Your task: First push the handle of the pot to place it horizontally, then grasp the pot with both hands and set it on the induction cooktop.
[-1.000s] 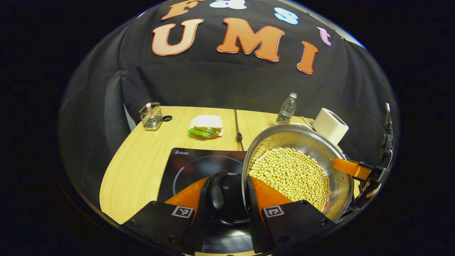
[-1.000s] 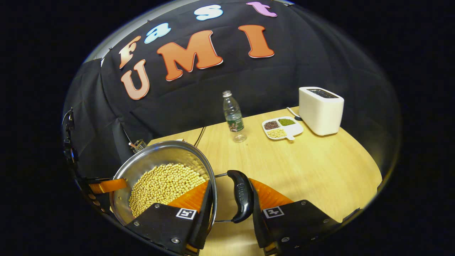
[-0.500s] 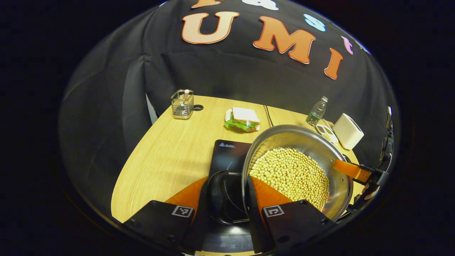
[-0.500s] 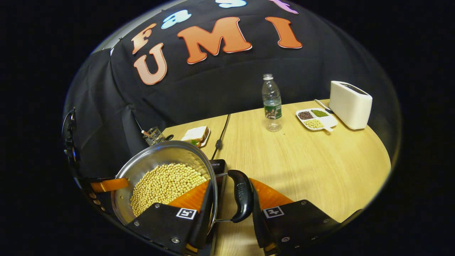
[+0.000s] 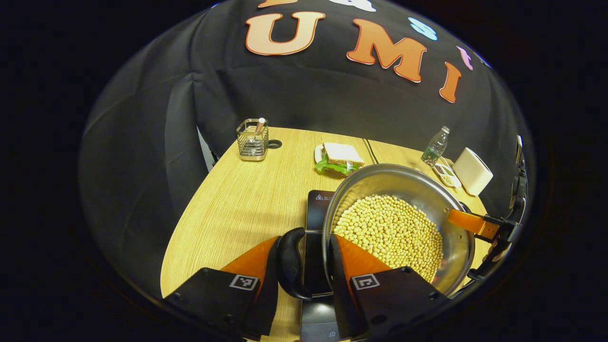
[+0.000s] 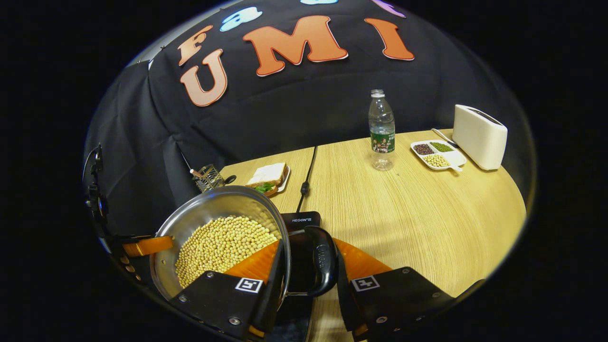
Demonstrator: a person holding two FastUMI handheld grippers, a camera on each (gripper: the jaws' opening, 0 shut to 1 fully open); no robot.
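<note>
pot [image 5: 456, 237], steel, full of pale beans [image 5: 389, 232]

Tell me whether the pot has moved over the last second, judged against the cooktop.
Yes. The pot has travelled toward the induction cooktop; in the right gripper view the cooktop, absent a second ago, now lies under the pot's handle.

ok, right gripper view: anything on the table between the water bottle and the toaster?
Yes: in the right gripper view a white divided dish of beans sits between the water bottle and the toaster, close to the toaster.
</note>
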